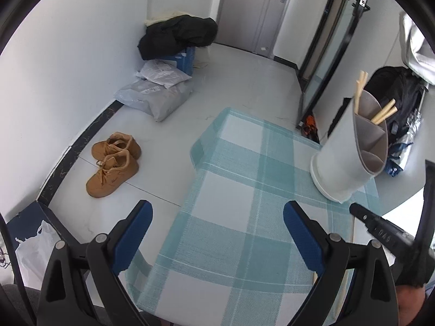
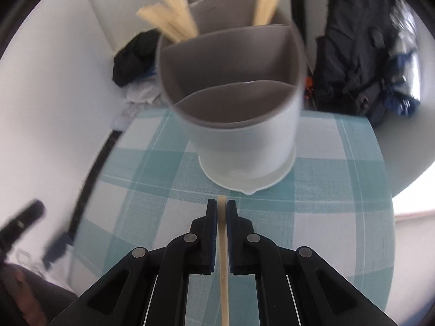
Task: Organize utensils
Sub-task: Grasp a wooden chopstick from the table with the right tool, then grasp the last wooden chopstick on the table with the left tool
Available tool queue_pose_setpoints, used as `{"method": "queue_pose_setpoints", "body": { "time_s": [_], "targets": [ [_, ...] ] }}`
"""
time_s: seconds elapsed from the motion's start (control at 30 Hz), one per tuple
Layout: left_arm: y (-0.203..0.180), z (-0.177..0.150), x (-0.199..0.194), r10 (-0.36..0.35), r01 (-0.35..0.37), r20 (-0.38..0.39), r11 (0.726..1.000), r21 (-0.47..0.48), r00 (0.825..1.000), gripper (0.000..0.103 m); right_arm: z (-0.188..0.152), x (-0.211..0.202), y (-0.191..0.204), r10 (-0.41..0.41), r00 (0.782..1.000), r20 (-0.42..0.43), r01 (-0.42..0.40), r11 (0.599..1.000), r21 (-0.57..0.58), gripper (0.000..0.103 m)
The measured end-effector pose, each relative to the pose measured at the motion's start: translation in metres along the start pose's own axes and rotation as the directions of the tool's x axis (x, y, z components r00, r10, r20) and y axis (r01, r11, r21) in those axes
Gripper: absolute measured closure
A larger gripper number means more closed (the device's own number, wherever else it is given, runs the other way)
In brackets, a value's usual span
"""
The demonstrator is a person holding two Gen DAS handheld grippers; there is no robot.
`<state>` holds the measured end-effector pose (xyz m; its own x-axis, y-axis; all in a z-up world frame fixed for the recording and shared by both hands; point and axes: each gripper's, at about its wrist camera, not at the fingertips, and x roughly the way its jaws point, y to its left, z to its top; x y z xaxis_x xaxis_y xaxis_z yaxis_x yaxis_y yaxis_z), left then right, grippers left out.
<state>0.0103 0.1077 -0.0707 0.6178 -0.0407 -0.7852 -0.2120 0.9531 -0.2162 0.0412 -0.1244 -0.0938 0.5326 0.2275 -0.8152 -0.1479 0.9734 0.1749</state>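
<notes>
Your right gripper (image 2: 221,212), clamped on a chopstick (image 2: 223,271) lying along its fingers, faces the holder (image 2: 244,138) dead ahead near the table's (image 2: 339,217) far edge; your left gripper (image 1: 217,233) gapes empty.

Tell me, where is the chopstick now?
In the right wrist view, the chopstick is pinched in the right tongs, just in front of the holder on the checked cloth.

- Ahead of my right gripper (image 2: 221,206), the checked cloth (image 2: 152,190) lies bare up to the holder (image 2: 244,135).
- Chopsticks (image 2: 174,21) crowd its far compartments; the near two stand free.
</notes>
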Motion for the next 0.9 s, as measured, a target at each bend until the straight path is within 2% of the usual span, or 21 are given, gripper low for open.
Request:
{"method": "queue_pose_setpoints", "body": {
  "time_s": [0.1, 0.2, 0.3, 0.43, 0.5, 0.57, 0.7, 0.9],
  "targets": [
    [-0.009, -0.004, 0.001, 0.009, -0.009, -0.009, 0.999, 0.035, 1.0, 0.009, -0.004, -0.019, -0.032, 0.068, 0.997, 0.023, -0.071, 0.99, 0.118, 0.097],
    [-0.017, -0.008, 0.003, 0.015, -0.013, -0.026, 0.998, 0.054, 1.0, 0.009, -0.003, -0.03, -0.048, 0.108, 0.993, 0.048, -0.115, 0.978, 0.176, 0.097],
    [-0.026, -0.015, 0.005, 0.004, 0.0, -0.05, 0.998, 0.068, 0.999, 0.009, -0.007, -0.047, -0.068, 0.136, 0.987, 0.083, -0.15, 0.969, 0.199, 0.097],
    [-0.041, -0.022, 0.011, -0.019, 0.029, -0.099, 0.994, 0.103, 0.995, 0.009, -0.014, -0.056, -0.084, 0.199, 0.969, 0.149, -0.231, 0.943, 0.242, 0.097],
    [-0.047, -0.025, 0.014, -0.015, 0.028, -0.114, 0.992, 0.121, 0.993, 0.009, -0.014, -0.058, -0.09, 0.209, 0.963, 0.167, -0.249, 0.931, 0.267, 0.097],
    [-0.053, -0.028, 0.016, -0.01, 0.027, -0.131, 0.991, 0.134, 0.991, 0.009, -0.017, -0.055, -0.078, 0.218, 0.958, 0.185, -0.265, 0.92, 0.289, 0.097],
    [-0.064, -0.032, 0.023, 0.003, 0.023, -0.16, 0.988, 0.156, 0.987, 0.009, -0.021, -0.061, -0.088, 0.242, 0.945, 0.222, -0.304, 0.901, 0.31, 0.097],
    [-0.083, -0.036, 0.032, 0.015, 0.02, -0.191, 0.983, 0.183, 0.982, 0.009, -0.021, -0.071, -0.097, 0.244, 0.934, 0.26, -0.317, 0.903, 0.291, 0.097]
  ]
}}
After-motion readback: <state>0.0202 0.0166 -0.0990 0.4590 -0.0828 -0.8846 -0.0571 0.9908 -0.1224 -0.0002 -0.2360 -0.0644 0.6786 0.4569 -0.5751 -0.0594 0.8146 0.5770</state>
